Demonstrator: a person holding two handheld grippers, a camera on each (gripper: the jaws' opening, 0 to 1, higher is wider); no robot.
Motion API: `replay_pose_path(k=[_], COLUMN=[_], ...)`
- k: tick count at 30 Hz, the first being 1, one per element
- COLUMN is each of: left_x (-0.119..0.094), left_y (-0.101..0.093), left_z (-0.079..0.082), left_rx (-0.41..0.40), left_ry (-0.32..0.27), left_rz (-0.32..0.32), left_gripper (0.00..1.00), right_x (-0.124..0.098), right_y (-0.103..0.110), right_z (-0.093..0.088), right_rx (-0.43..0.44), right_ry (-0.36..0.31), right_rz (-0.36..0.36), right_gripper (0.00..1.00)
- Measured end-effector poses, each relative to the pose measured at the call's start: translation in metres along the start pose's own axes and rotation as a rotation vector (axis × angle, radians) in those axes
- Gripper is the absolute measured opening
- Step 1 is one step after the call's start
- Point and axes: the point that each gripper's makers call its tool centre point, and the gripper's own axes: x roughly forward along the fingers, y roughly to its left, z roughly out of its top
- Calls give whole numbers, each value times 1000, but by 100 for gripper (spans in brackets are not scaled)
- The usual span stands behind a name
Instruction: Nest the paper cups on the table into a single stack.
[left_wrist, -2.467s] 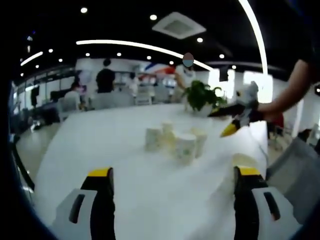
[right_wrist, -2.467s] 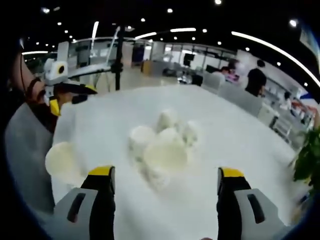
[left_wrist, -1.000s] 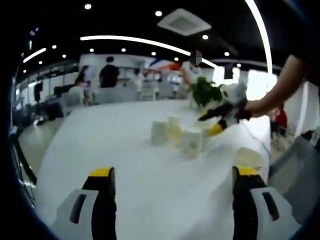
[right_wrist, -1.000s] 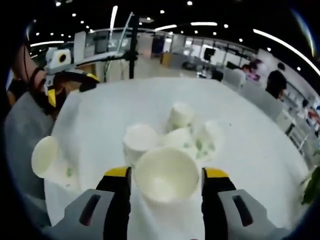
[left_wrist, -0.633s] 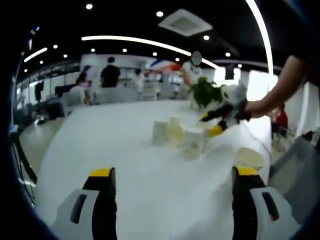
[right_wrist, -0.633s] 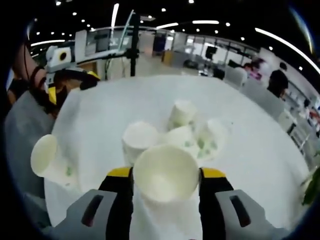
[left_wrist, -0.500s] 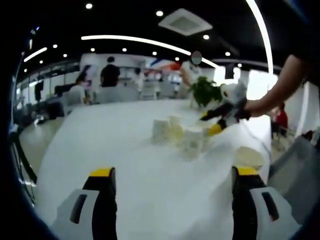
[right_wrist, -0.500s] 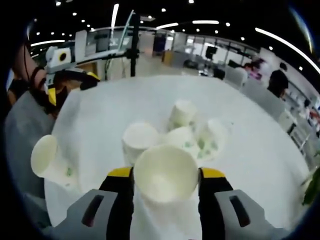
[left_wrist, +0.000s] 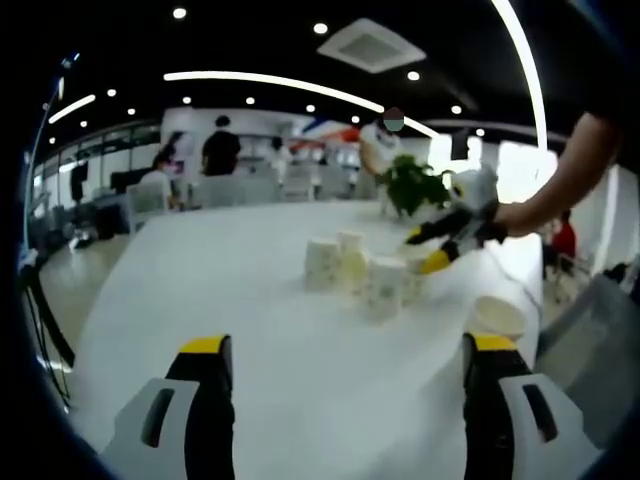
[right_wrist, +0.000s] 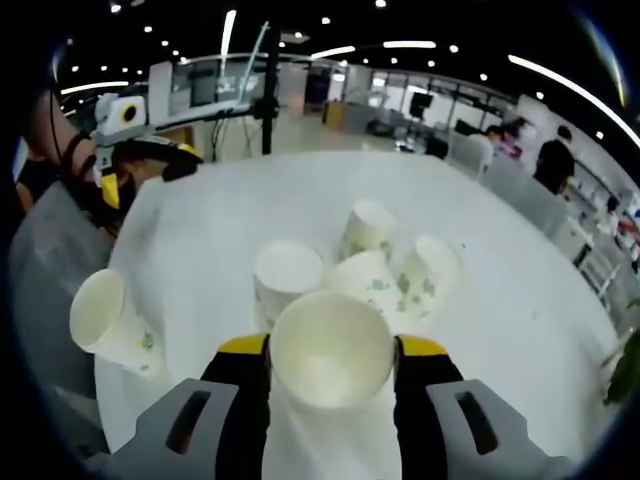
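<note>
The nearest paper cup (right_wrist: 331, 350), clasped upright by the right gripper (right_wrist: 330, 352) beside the clustered cups (right_wrist: 385, 270) on the table (right_wrist: 520, 290), was best lifted straight; the left gripper (left_wrist: 340, 350) was held spread and empty.

An open office with a dark ceiling (left_wrist: 250, 40), curved light strips (left_wrist: 290, 90), desks and a potted plant (left_wrist: 412, 187).

No words, brands or numbers can be read anywhere. The paper cups (right_wrist: 398, 283) carry small green marks, perhaps a printed pattern rather than lettering; both views are too soft to tell.
</note>
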Motion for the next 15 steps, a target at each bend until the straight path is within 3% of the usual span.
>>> replay_pose_path(k=[15], left_x=[-1], left_y=[-8], left_z=[9], left_rx=[20], left_ry=[-11], left_rz=[-22], left_gripper=[93], right_x=[-27], right_y=[-3], right_z=[15], right_rx=[20], right_ry=[-44], right_rz=[-50], right_gripper=[45])
